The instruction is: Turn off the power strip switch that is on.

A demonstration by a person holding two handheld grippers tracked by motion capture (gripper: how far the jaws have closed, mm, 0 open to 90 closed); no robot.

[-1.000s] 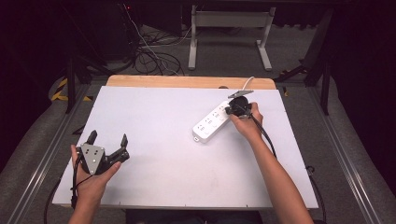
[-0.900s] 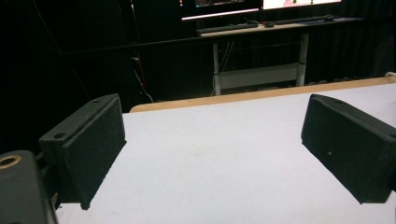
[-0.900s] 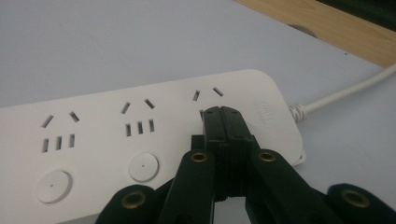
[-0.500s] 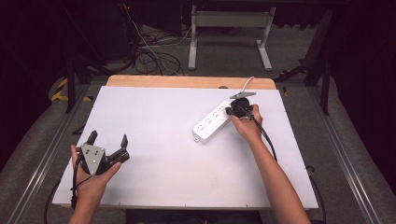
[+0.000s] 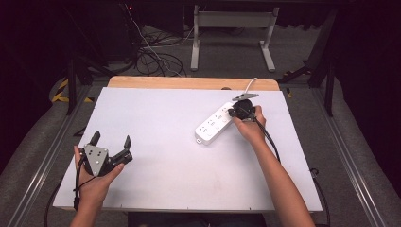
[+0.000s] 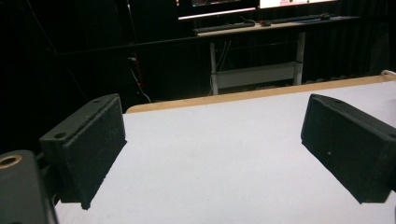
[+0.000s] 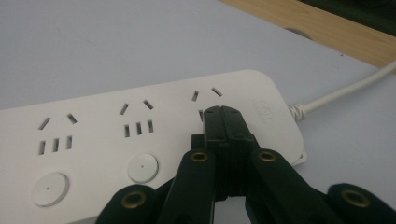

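High view: my left gripper (image 5: 111, 142) sits at the near left of the white table (image 5: 156, 123), held in my left hand (image 5: 97, 177), jaws spread wide apart, nothing between them, grey plate on top. My right gripper (image 5: 235, 112) is over at the far right, held in my right hand (image 5: 249, 127), tips down on the far end of the white power strip (image 5: 215, 126). The strip lies diagonally, its white cord (image 5: 249, 85) running off the far edge over the wooden strip (image 5: 189, 82) of the table. The two grippers are well apart. Black cable trails from my right gripper along my forearm. Cables and a metal stand on the floor beyond the table.

Left gripper view: both black jaws stand far apart, bare white table between them. Wooden edge beyond, then a dark room with a desk (image 6: 261, 28) at the back.

Right gripper view: jaws closed together, no gap visible, tips touching the top face of the power strip at the socket group nearest the cord end. Two round buttons (image 7: 142, 167) show on the near side of the strip, more socket groups to the left. Cord leaves at right. Nothing clamped between the jaws.
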